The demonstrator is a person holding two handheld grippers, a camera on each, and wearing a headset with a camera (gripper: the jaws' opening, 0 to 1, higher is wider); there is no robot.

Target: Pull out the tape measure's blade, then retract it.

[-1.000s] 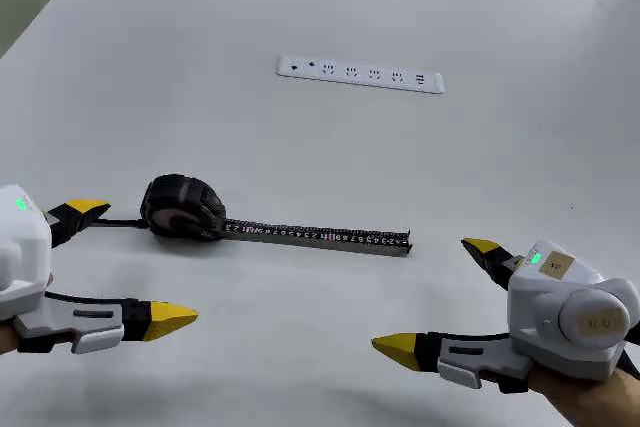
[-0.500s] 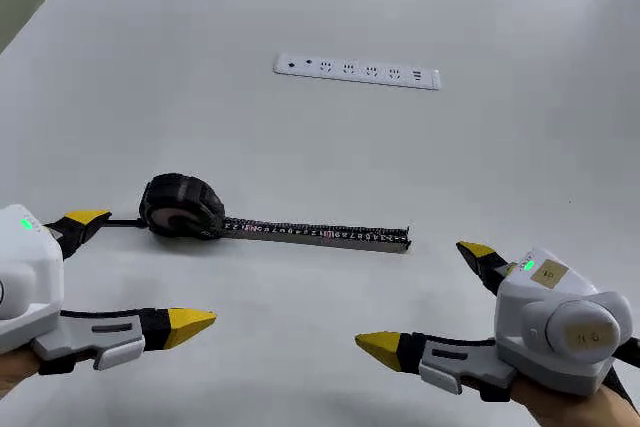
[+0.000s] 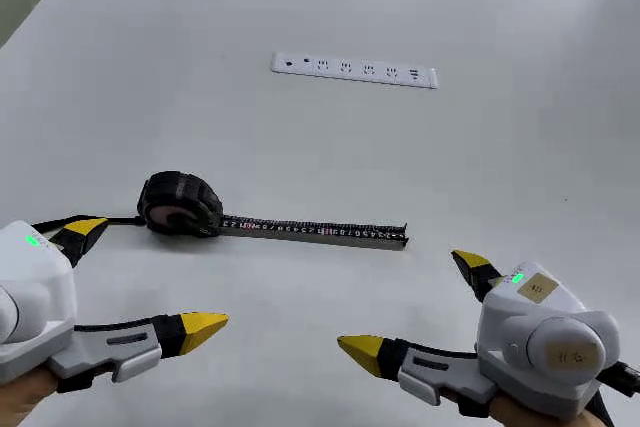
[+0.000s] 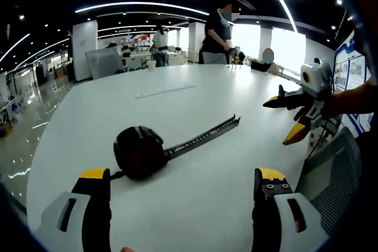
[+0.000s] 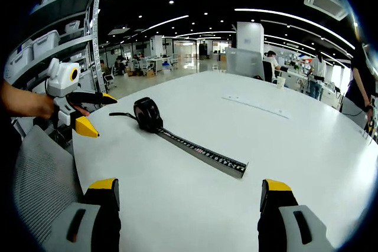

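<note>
Black, round tape measure (image 3: pixel 181 204) lies flat on the white desk (image 3: pixel 300 137), on the person's side of the power strip (image 3: pixel 354 69) and well apart from it. Its dark, numbered blade (image 3: pixel 315 232) runs out straight along the desk. Left hand-held gripper (image 3: pixel 150 277) and right hand-held gripper (image 3: pixel 412 304) hang farther from the power strip, jaws wide apart, both empty.
</note>
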